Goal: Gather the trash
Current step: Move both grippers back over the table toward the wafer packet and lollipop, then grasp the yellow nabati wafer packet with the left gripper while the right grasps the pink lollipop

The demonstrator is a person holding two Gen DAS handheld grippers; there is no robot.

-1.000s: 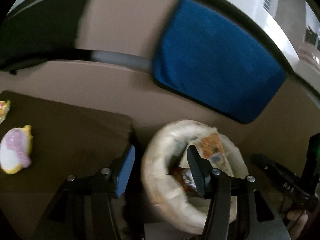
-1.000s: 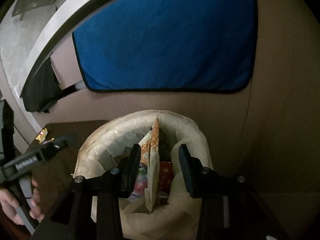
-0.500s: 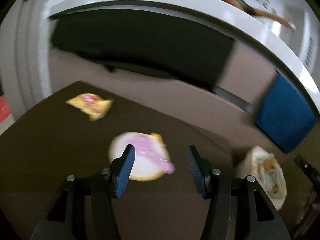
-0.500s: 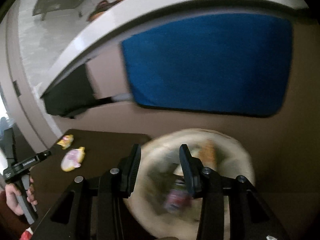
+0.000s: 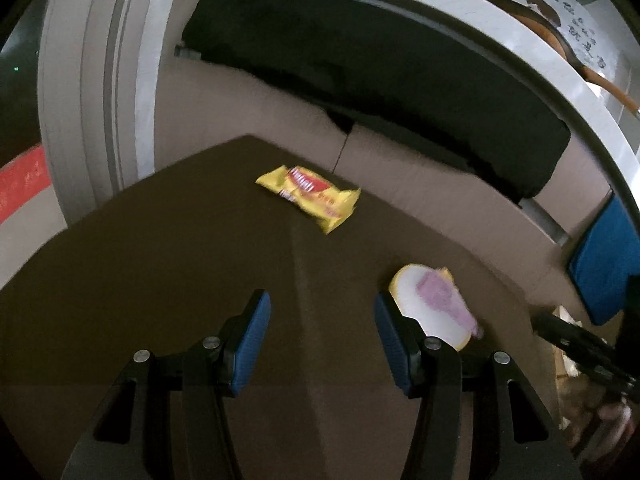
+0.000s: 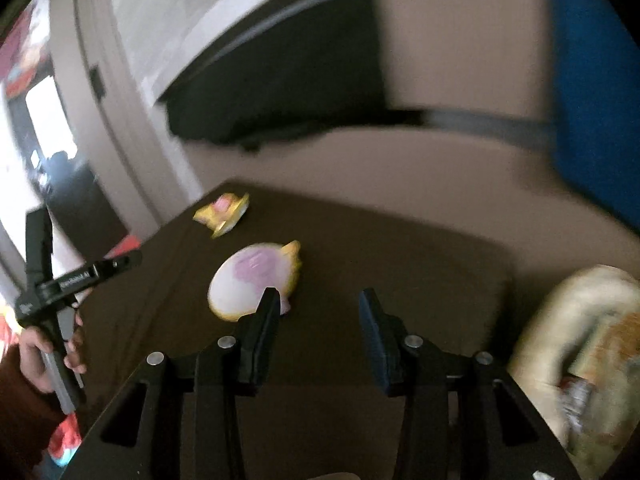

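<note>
A yellow and red snack wrapper (image 5: 310, 196) lies on the dark brown table (image 5: 160, 280), ahead of my left gripper (image 5: 322, 320). A round white and pink wrapper with a yellow rim (image 5: 434, 310) lies just right of its right finger. The left gripper is open and empty above the table. My right gripper (image 6: 318, 314) is open and empty; the white and pink wrapper (image 6: 254, 280) lies by its left finger, the yellow wrapper (image 6: 222, 214) farther off. The cream trash bag (image 6: 588, 356) with wrappers inside stands at the right.
A beige couch (image 5: 420, 200) with a black cushion (image 5: 380, 76) and a blue cushion (image 5: 608, 256) stands behind the table. The other hand-held gripper (image 6: 72, 280) shows at the left of the right wrist view. The table's right edge drops off before the bag.
Both grippers have swung left, away from the trash bag, to over the table. The right gripper let go of the orange wrapper into the bag. The two wrappers now lie close ahead.
</note>
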